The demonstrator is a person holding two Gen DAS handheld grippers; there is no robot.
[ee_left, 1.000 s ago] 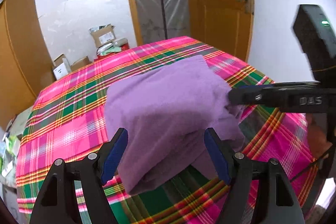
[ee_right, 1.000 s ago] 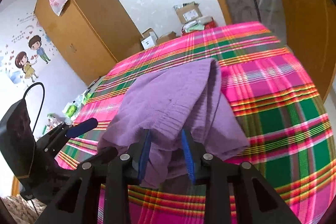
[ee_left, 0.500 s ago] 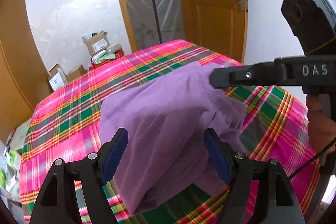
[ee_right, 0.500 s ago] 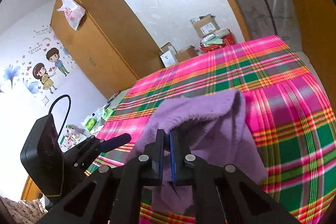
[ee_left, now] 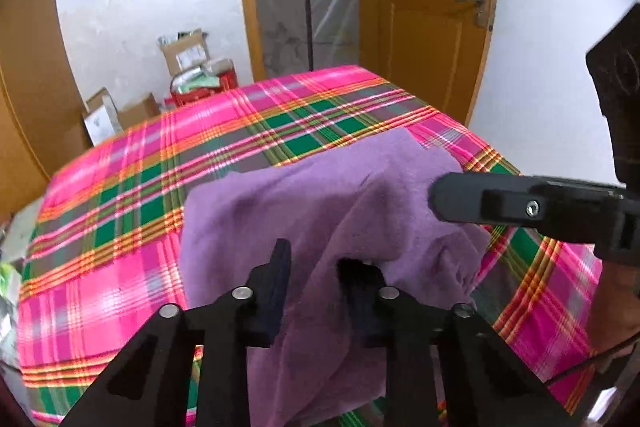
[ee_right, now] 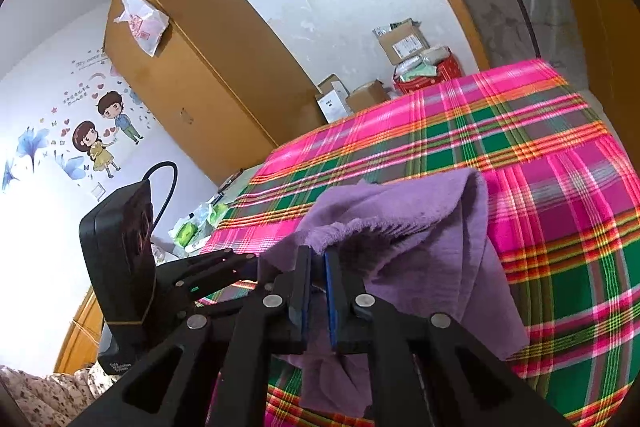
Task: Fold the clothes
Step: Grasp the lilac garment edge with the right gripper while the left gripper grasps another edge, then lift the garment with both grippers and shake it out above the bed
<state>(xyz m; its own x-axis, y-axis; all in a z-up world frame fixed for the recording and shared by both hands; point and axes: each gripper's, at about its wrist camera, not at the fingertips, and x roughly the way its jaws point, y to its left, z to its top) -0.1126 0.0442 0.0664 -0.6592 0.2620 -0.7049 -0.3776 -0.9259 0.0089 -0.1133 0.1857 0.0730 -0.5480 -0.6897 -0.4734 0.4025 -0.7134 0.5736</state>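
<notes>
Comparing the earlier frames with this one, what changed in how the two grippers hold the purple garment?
The left gripper had its jaws wide open around the purple garment; they have just been closing, with a fold now between them. The right gripper closed on the garment's edge and lifted it. The plaid cloth beneath stayed put.

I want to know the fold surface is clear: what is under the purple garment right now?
Under the purple garment only the pink-and-green plaid cloth shows, running out on every side. Whatever lies directly beneath the garment's bunched middle is covered and cannot be seen.
</notes>
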